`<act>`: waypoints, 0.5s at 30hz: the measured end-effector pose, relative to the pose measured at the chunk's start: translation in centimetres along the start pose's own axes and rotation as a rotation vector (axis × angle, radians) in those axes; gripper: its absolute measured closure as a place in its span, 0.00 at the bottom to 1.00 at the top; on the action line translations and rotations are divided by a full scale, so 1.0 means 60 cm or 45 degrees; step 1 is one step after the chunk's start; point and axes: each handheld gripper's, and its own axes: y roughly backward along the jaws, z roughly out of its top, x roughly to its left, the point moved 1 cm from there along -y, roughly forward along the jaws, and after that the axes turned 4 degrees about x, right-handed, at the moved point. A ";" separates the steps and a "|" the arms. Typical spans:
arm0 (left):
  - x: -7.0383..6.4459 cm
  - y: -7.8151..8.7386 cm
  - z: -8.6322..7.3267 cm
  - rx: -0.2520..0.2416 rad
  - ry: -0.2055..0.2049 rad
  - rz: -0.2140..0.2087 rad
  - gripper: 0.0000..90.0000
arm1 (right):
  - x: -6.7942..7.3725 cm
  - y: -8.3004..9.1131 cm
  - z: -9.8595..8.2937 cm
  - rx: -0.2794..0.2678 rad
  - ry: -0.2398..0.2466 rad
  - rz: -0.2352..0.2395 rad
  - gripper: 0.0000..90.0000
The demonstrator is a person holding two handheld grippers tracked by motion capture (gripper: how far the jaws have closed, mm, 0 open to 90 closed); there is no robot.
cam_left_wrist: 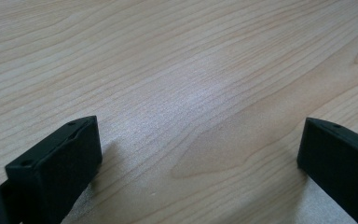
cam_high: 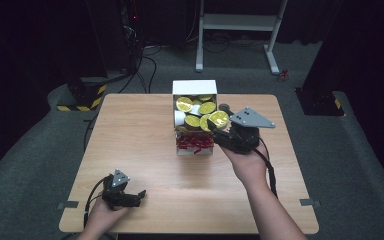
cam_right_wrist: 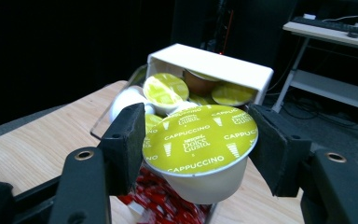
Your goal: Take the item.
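Right gripper view gives the clearest look: the right hand-held gripper (cam_right_wrist: 198,140) has its two black jaws pressed against opposite sides of a coffee capsule (cam_right_wrist: 199,140), gripping it by the rim with the green foil lid facing up. You can read "CAPPUCCINO" printed around the lid. Holding it level by the edge like that makes sense to me, since the foil stays untouched and the cup body hangs free below.

From the high view, that capsule sits just at the right edge of the white box (cam_high: 195,88), above its contents, so my guess is it's either being dropped in or lifted out; can't tell which from this alone. The box is open on top and piled with more green-lidded capsules (cam_high: 192,120), some tilted, a couple showing white sides. Its near end holds a bunch of small red packets (cam_high: 195,143), separate from the capsules.

Meanwhile the left hand-held gripper (cam_high: 130,199) rests low near the front-left of the tabletop (cam_high: 130,145), jaws spread wide with nothing between them, just bare wood grain. Looks parked out of the way.
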 end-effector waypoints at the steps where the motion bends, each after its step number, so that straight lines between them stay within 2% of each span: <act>1: 0.000 0.000 0.000 0.000 0.000 0.000 0.00 | 0.000 0.000 0.000 0.000 0.000 0.000 0.44; 6: 0.000 0.000 0.000 0.000 0.001 -0.001 0.00 | -0.019 0.016 -0.030 0.005 -0.019 -0.029 0.44; 15: -0.001 -0.001 0.000 -0.006 0.007 0.000 0.00 | -0.044 0.027 -0.073 0.034 -0.059 -0.057 0.44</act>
